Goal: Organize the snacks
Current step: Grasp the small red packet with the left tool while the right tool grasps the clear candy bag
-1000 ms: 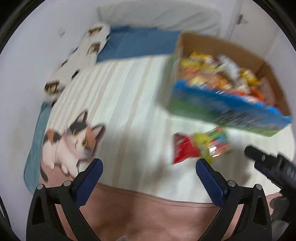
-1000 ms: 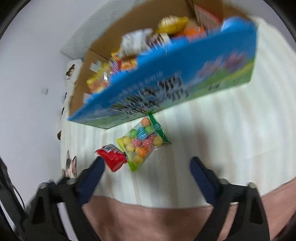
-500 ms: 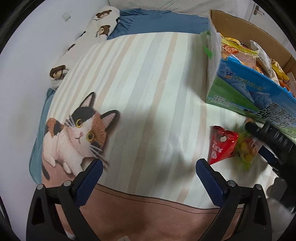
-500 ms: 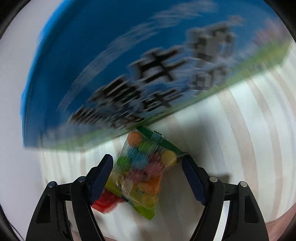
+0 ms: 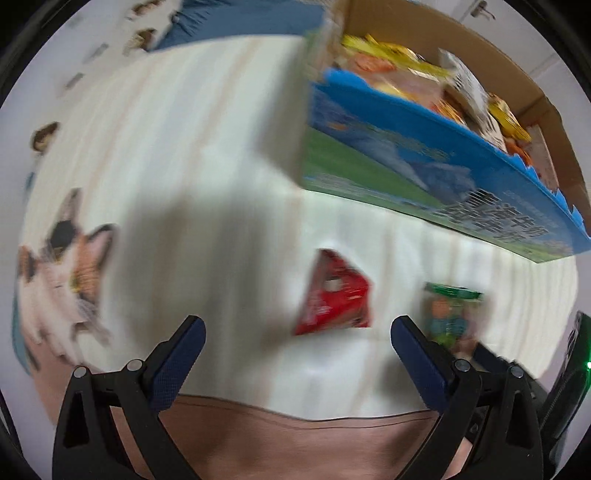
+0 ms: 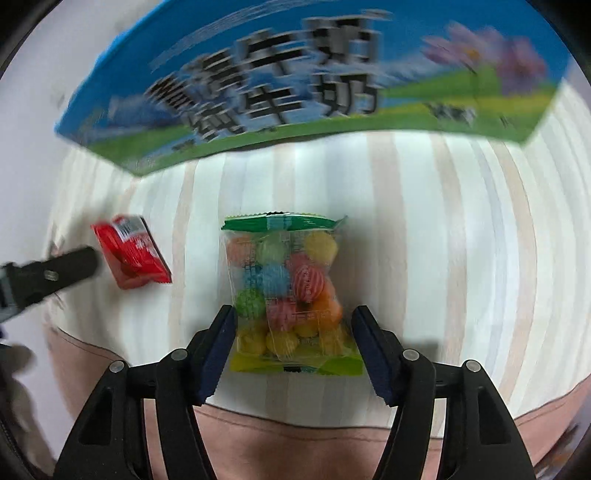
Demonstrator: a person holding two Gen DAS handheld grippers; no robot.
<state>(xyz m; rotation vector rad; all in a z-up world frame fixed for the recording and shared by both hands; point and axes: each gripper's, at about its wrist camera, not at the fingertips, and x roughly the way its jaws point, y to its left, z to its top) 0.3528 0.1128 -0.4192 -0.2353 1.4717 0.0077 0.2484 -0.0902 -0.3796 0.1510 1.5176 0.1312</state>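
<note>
A clear bag of coloured candy balls (image 6: 288, 291) with a green top lies on the striped bedsheet (image 6: 461, 236). My right gripper (image 6: 293, 343) is open, its fingers on either side of the bag's lower end, not closed on it. The bag also shows in the left wrist view (image 5: 448, 314). A red snack packet (image 5: 334, 295) lies just ahead of my open, empty left gripper (image 5: 295, 350); it shows in the right wrist view (image 6: 131, 251) left of the candy bag. The blue and green snack box (image 5: 424, 162) holds several snacks.
The box's printed side (image 6: 295, 85) stands close behind the candy bag. A cat print (image 5: 62, 266) is on the sheet at the left. A pink band (image 5: 295, 443) runs along the near edge. A blue pillow (image 5: 240, 14) lies at the back.
My right gripper has come down and straddles the candy bag, its fingers narrower. My left gripper has swung right toward the red packet. Both views are blurred by motion.
</note>
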